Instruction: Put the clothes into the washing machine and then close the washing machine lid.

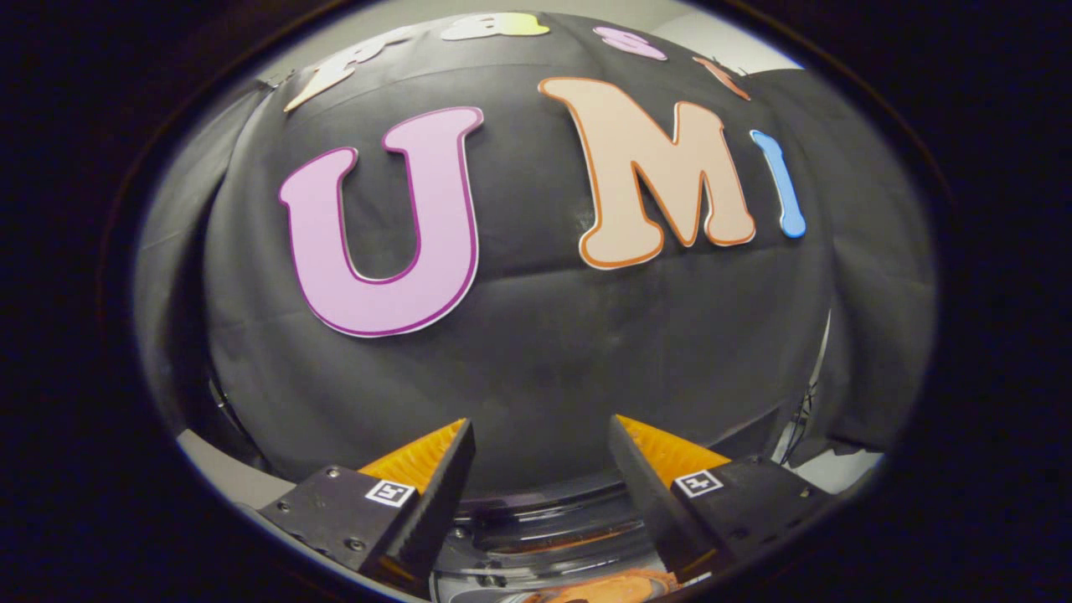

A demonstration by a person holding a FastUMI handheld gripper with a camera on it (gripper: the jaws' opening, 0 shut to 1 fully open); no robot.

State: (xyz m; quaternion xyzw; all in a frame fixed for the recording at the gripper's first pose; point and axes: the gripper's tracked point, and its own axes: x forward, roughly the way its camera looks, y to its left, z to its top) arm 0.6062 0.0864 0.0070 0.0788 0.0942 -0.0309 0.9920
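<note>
The black cloth wall (536, 335) filled the middle of the frame. At the bottom sat the washing machine (544, 523), its round rim low between the fingers, with something orange, maybe clothes (603, 586), inside. The hand-held gripper (543, 440) was spread wide, grasping nothing, probably just above the machine.

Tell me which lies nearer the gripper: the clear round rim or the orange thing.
The orange thing, lowest between the open gripper's fingers; the clear round rim curves beyond it, toward the black cloth.
</note>
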